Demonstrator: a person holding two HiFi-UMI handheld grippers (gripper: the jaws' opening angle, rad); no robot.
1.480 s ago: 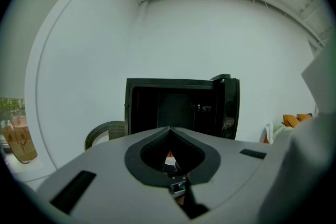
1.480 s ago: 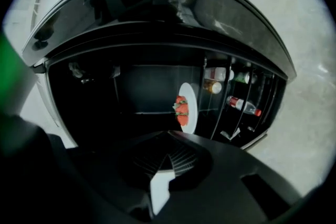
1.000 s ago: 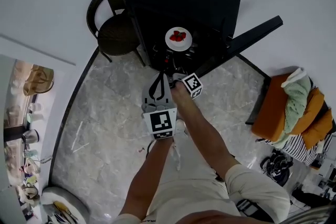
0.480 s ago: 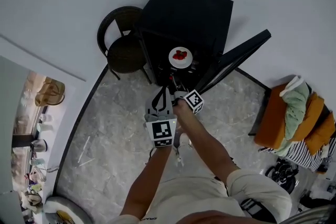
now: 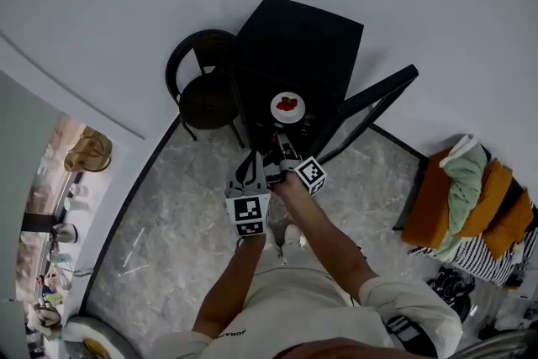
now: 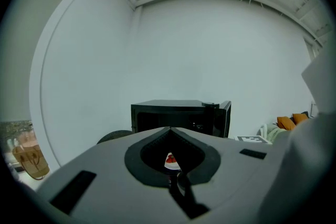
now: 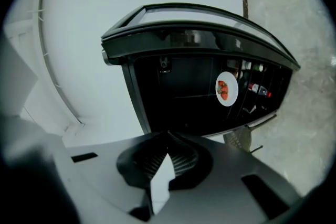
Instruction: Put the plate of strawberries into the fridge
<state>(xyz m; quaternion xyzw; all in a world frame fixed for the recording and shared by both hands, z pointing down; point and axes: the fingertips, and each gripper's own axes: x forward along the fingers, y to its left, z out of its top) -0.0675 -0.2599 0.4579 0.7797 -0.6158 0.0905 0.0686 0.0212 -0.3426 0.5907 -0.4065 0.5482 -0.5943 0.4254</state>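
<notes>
Two empty claws with jaws pressed together, my left claw (image 5: 252, 168) and right claw (image 5: 283, 151), are lifting away from the boxy black fridge (image 5: 296, 38), where the round white plate of red strawberries (image 5: 287, 106) sits delivered, door (image 5: 370, 107) open.

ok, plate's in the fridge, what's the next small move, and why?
Probably swing the right tool to the open door and push it closed. The plate of strawberries sits on a shelf inside the fridge. The right tool and the left tool are both shut, outside the fridge, and the door stands on the right tool's side.
</notes>
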